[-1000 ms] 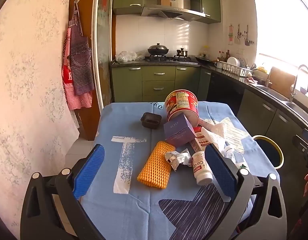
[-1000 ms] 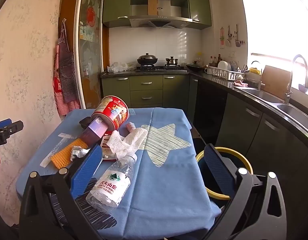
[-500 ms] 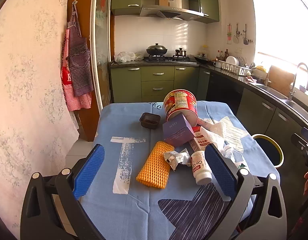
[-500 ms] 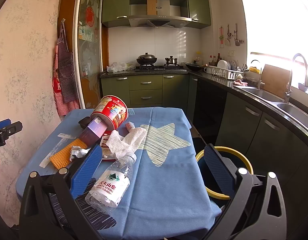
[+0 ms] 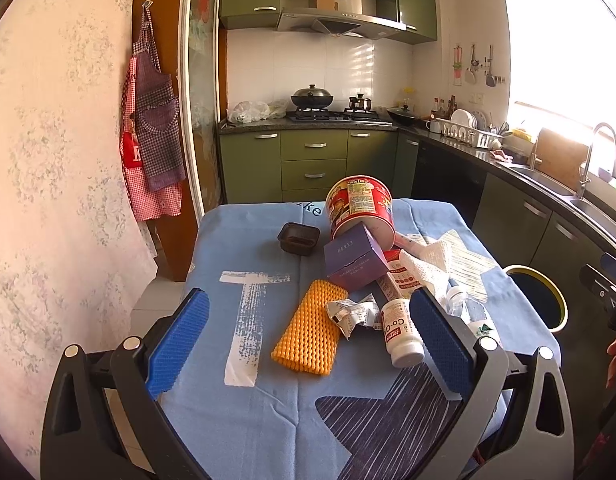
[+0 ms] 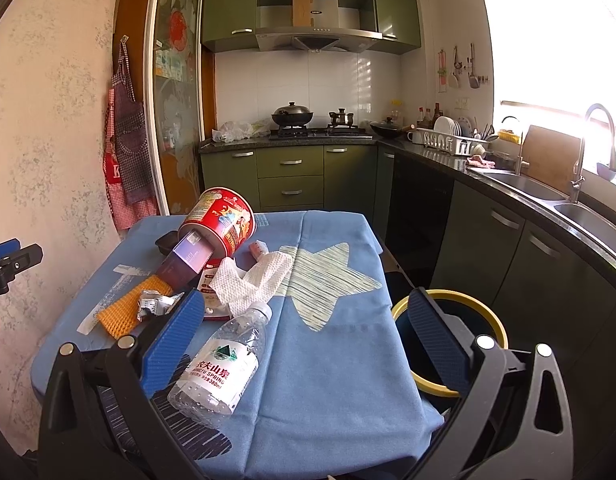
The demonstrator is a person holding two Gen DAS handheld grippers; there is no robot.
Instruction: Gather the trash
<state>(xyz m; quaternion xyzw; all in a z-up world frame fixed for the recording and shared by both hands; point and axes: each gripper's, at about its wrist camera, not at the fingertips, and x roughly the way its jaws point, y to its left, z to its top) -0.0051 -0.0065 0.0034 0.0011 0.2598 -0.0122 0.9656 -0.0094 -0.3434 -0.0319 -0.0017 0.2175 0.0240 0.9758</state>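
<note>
Trash lies on a table with a blue cloth point(image 5: 252, 420): a red noodle cup point(image 5: 359, 210) on its side, a purple box point(image 5: 353, 256), a black tray point(image 5: 299, 238), an orange foam net point(image 5: 309, 330), a crumpled silver wrapper point(image 5: 351, 312), a white pill bottle point(image 5: 401, 332), a white paper towel point(image 6: 252, 282) and a clear water bottle point(image 6: 222, 364). My left gripper point(image 5: 308, 344) hovers open over the table's near edge, before the foam net. My right gripper point(image 6: 308, 344) is open, empty, beside the water bottle. A yellow-rimmed bin point(image 6: 447, 338) stands right of the table.
Green kitchen cabinets point(image 5: 313, 160) and a stove with a pot are behind the table. A dark counter with a sink point(image 6: 587, 216) runs along the right. Aprons point(image 5: 152, 140) hang on the left wall. A narrow floor gap separates table and counter.
Both views have shifted only slightly; the grippers stay open and the trash has not moved.
</note>
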